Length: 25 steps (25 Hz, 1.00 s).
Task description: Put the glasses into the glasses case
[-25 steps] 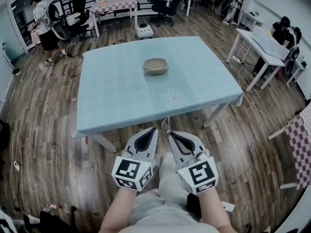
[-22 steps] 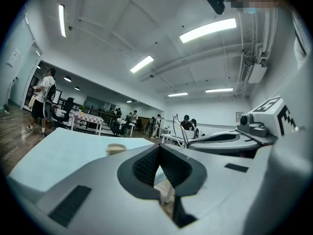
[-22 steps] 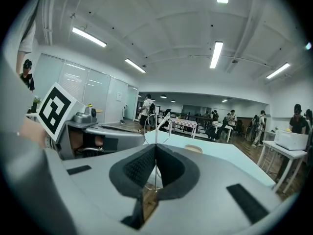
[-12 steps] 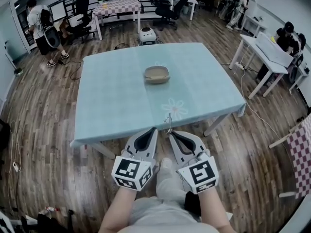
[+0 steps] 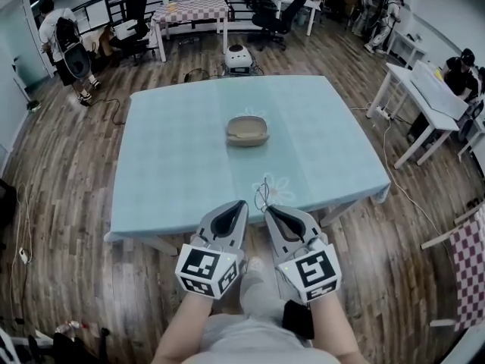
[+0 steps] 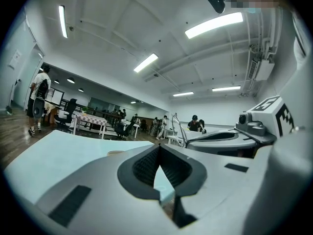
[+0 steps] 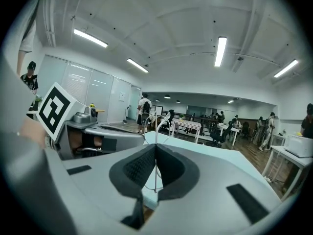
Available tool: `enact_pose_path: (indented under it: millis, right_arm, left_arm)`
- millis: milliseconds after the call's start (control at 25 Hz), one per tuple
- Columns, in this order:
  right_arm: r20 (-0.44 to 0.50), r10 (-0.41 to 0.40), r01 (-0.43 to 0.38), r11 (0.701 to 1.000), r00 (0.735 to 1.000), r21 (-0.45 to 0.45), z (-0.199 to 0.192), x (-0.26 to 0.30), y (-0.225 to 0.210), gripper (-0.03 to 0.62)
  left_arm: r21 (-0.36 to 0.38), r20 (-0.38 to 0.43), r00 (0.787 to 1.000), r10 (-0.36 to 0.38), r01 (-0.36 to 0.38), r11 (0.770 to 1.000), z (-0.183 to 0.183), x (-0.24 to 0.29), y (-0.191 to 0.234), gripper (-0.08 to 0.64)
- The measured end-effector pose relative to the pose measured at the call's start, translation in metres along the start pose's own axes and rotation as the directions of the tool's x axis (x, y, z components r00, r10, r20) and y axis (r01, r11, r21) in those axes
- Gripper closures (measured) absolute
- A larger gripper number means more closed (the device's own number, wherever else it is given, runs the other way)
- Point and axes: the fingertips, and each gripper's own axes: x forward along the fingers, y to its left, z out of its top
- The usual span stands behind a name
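Note:
A tan glasses case [image 5: 247, 130] lies open in the middle of the light blue table [image 5: 174, 165]; it shows low and small in the left gripper view [image 6: 115, 152]. My right gripper [image 5: 267, 209] is shut on thin wire-framed glasses [image 5: 263, 192], which stick up past its tip over the table's near edge. In the right gripper view the frame [image 7: 157, 124] rises from between the closed pads of that gripper [image 7: 155, 146]. My left gripper [image 5: 242, 203] hangs beside it, shut and empty [image 6: 159, 146]. The case lies well ahead of both grippers.
A white round device [image 5: 239, 55] sits on the wooden floor beyond the table. A white desk [image 5: 424, 89] with people stands to the right, and a checked table [image 5: 193, 6] with chairs at the back. A person [image 5: 61, 40] stands at the far left.
The table has drawn nearer in the head view. Both grippers, side by side as before, have gone from over the floor to the table's near edge.

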Motion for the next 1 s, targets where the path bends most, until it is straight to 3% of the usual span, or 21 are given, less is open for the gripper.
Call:
enact_pose_path:
  millis: [600, 1000]
  right_arm:
    - [-0.011, 0.091, -0.091, 0.996, 0.996, 0.002, 0.002, 0.085, -0.081, 0.580]
    - [-0.020, 0.111, -0.111, 0.994, 0.994, 0.003, -0.004, 0.133, -0.138, 0.580]
  left_arm:
    - [0.001, -0.022, 0.997, 0.070, -0.070, 0.998, 0.014, 0.101, 0.052, 0.551]
    - [0.022, -0.034, 0.995, 0.092, -0.091, 0.996, 0.018, 0.168, 0.081, 0.551]
